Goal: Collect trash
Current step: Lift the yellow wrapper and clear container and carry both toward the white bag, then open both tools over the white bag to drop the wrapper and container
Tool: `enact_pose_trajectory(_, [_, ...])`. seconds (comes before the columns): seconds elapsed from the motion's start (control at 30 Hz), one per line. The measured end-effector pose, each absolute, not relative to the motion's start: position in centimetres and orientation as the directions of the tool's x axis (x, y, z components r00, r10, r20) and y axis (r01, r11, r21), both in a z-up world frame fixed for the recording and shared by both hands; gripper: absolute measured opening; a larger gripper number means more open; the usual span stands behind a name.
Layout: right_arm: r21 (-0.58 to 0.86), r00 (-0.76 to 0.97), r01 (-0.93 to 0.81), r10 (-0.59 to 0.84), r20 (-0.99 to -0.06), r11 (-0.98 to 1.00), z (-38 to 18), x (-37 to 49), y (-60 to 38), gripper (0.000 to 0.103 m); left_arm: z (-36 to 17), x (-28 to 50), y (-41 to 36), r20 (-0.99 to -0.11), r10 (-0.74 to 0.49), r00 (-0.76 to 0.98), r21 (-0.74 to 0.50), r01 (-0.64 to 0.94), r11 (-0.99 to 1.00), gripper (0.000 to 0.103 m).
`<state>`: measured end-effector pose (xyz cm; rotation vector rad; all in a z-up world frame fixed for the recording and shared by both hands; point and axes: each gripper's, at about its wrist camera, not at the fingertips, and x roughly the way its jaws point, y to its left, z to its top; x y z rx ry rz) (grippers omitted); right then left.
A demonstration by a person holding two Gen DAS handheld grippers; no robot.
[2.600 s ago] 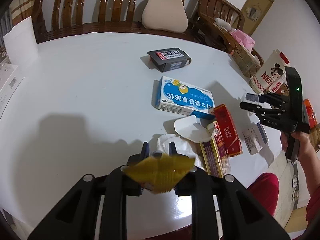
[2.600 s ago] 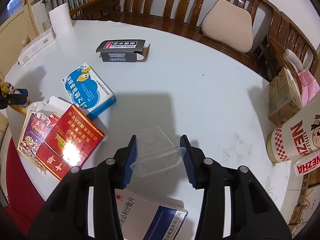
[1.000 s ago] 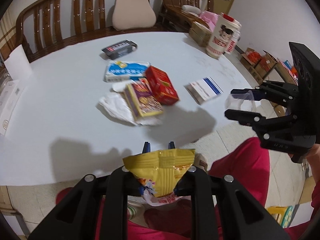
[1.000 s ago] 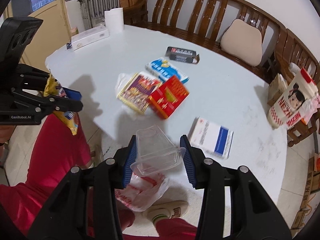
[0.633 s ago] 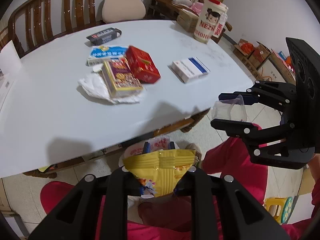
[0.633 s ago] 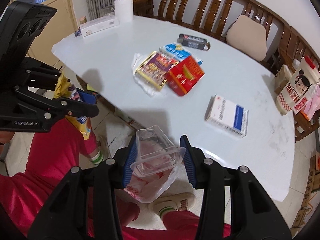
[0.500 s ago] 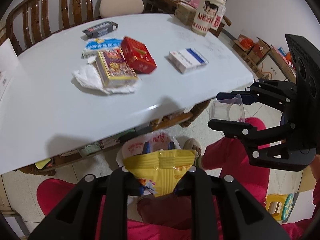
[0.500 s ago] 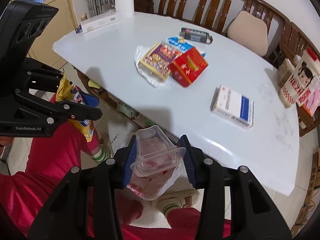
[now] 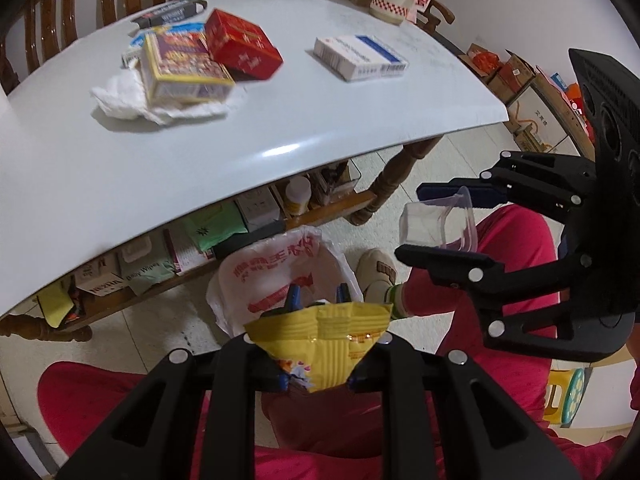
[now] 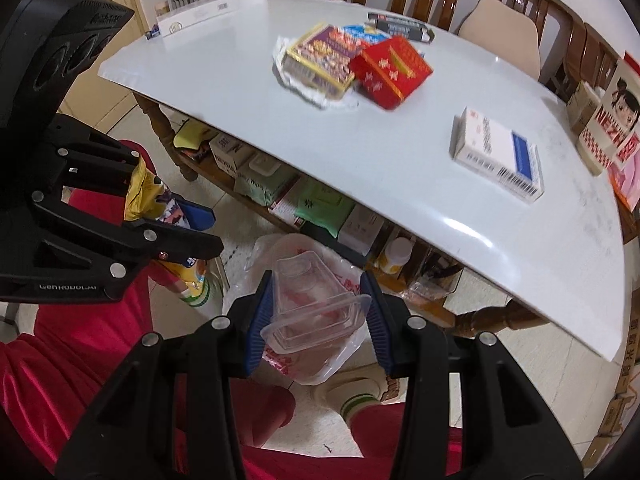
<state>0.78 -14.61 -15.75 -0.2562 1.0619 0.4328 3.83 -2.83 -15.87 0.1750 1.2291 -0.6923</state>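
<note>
Left gripper [image 9: 316,300] pinches yellow wrapper [image 9: 320,344]; right gripper [image 10: 318,312] squeezes clear cup [image 10: 312,304]. Trash bag [image 9: 280,276] below fingers. Step: drop-off. Next: lower, open fingers.

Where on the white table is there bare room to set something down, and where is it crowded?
The white table is bare along its near edge, left of the white-and-blue medicine box, and between that box and the red carton. It is crowded where the red carton, purple-and-gold box and crumpled white tissue bunch together.
</note>
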Motion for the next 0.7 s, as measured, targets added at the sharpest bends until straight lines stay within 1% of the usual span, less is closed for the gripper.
enact_pose_trajectory(0.13, [0.033, 0.385, -0.446, 0.225, -0.895, 0.894, -17.9, 1.0, -14.6, 0.043, -18.0, 4.0, -3.2, -0.913, -0.383, 0.141, -0.241, 0.571, 0.785, 0.019])
enact_pose_trajectory(0.27, [0.021, 0.374, -0.436, 0.202, -0.905, 0.900, -20.2, 1.2, -14.5, 0.043, -20.5, 4.6, -3.3, -0.918, -0.383, 0.103, -0.271, 0.543, 0.795, 0.019])
enact_pose_trajectory(0.43, [0.013, 0.351, -0.430, 0.181, -0.919, 0.903, -23.1, 1.8, -14.0, 0.043, -23.6, 5.2, -3.6, -0.927, -0.364, 0.084, -0.268, 0.529, 0.805, 0.019])
enact_pose_trajectory(0.7, [0.044, 0.279, -0.416, 0.173, -0.945, 0.908, -28.0, 3.2, -13.5, 0.043, -29.1, 7.0, -3.2, -0.932, -0.362, 0.004, -0.318, 0.471, 0.823, 0.019])
